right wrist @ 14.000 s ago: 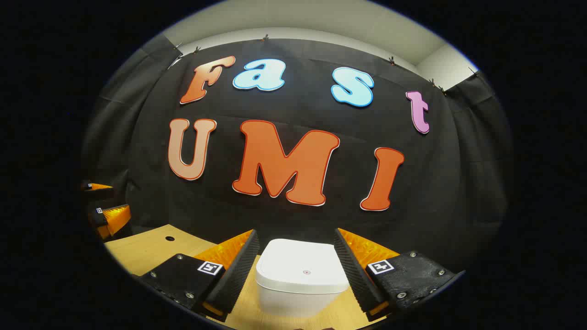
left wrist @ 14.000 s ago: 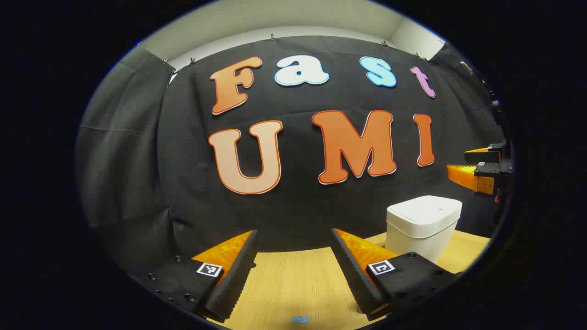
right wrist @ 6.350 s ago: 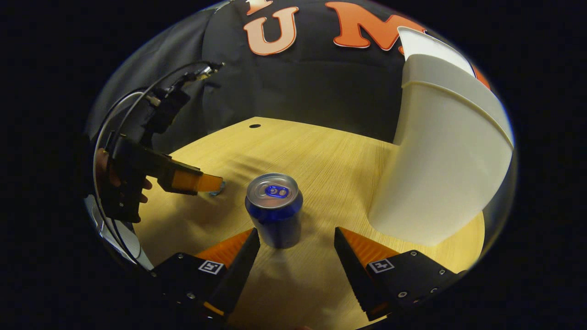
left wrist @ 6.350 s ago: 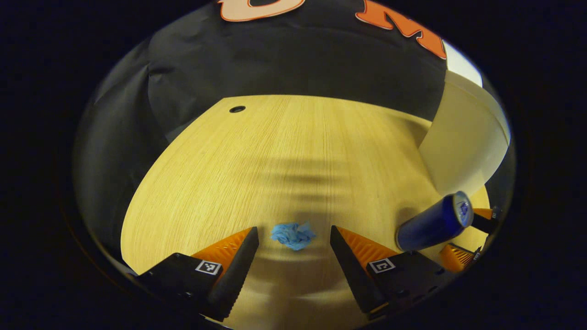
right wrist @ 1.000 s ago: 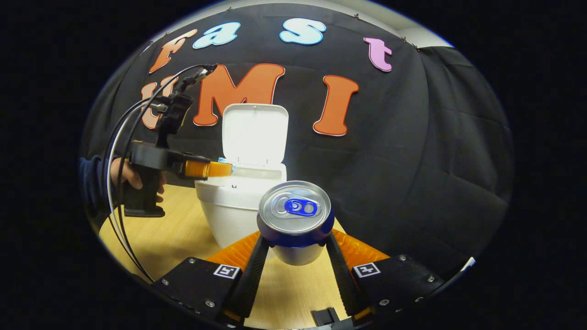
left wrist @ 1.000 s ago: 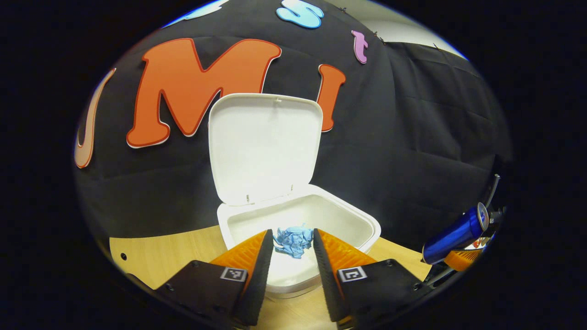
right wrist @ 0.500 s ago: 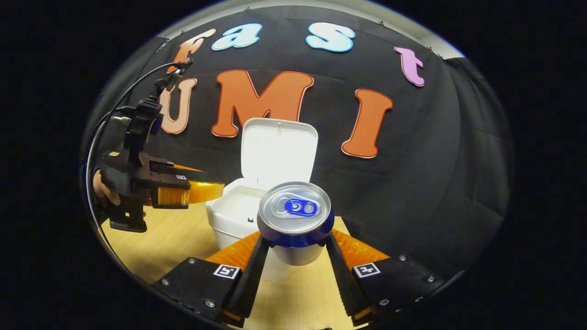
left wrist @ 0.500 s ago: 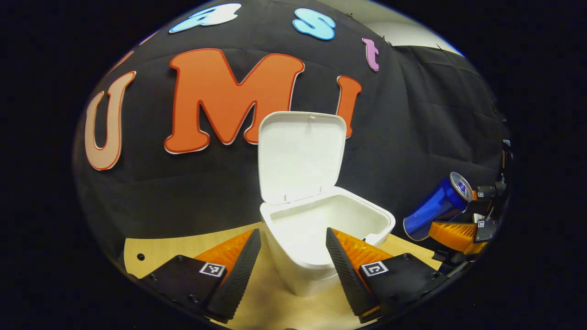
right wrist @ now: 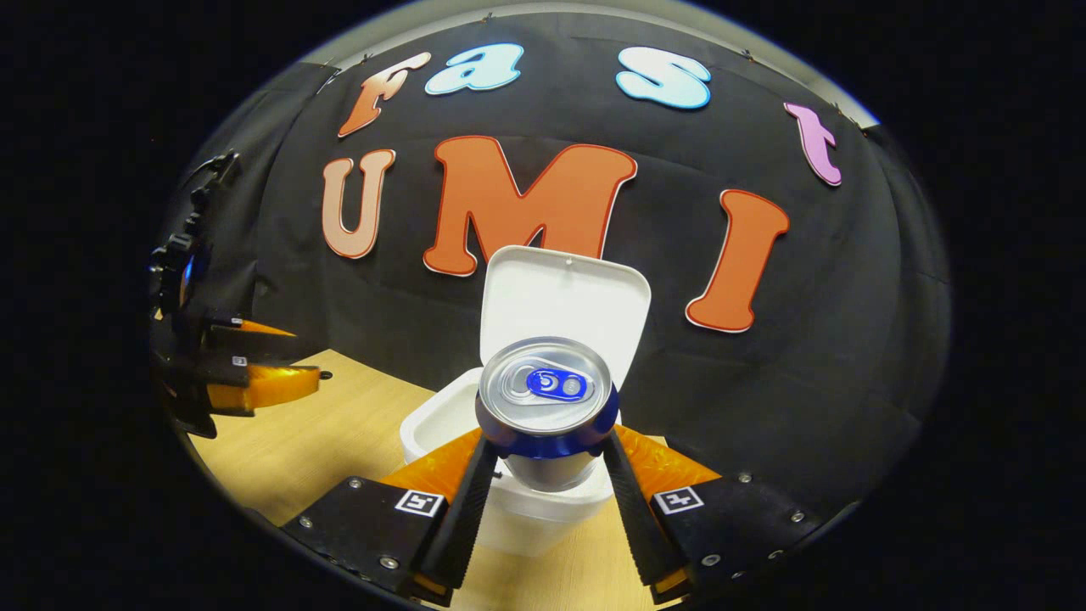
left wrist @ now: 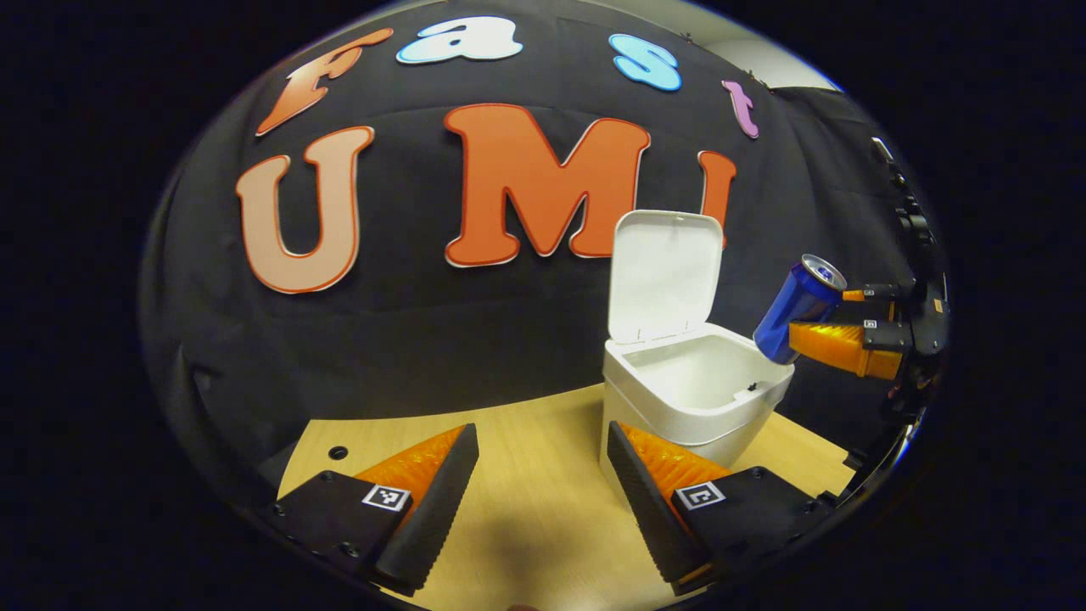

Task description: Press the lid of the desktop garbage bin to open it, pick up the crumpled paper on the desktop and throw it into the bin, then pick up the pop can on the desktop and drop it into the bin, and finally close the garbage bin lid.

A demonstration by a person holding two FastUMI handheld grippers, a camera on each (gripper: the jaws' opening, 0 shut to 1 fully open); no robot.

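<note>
In the left gripper view my left gripper (left wrist: 539, 496) has its fingers spread and empty over the wooden tabletop (left wrist: 526, 475), beside the open white plastic bin (left wrist: 691, 395). In the right gripper view my right gripper (right wrist: 543, 484) pinches the blue aluminium pop can (right wrist: 545, 399) upright between both fingers, above the bin's mouth; I should centre it before letting go.

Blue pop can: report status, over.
Right gripper shut on blue pop can, at the open white plastic bin. Left gripper open, empty. Lid up, nothing blocking.
</note>
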